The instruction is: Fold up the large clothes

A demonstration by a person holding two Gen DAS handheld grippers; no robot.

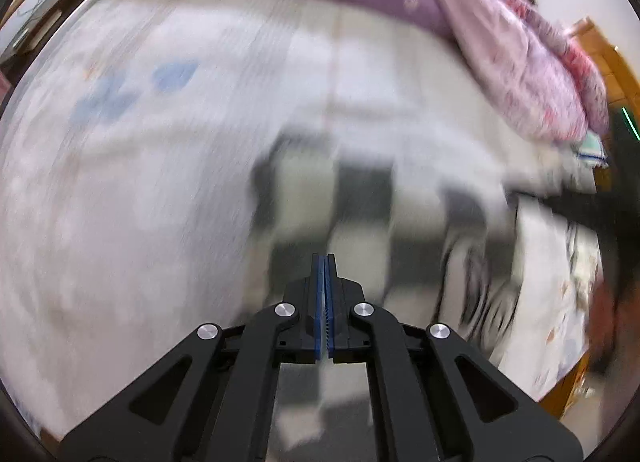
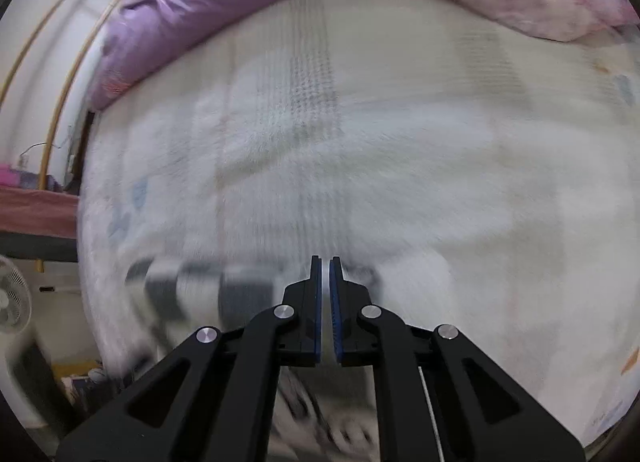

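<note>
A: Start on the left. What's the left claw doing?

B: Its jaws are pressed together, blue pads meeting. Something pale may sit between the pads lower down, but blur keeps me from saying cloth is pinched there. Beyond its tips lies the checked garment, grey and white squares, spread on the bed

A: And moving right?

B: The right claw is closed too, only a thin slit between the pads, and I see nothing in it. From that side the checked garment shows as a blurred band left of the fingers, near the bed's edge. A purple quilt is heaped along the far side, and a white fan stands off the bed at the left

A: How will the garment handle?

B: My guess is light, soft and floppy; it will sag and crease wherever it isn't supported, and thin cloth can slip from a shallow pinch

A: So where to grip?

B: Probably two corners or a hem, one claw on each, well apart, so the cloth hangs flat between them
</note>
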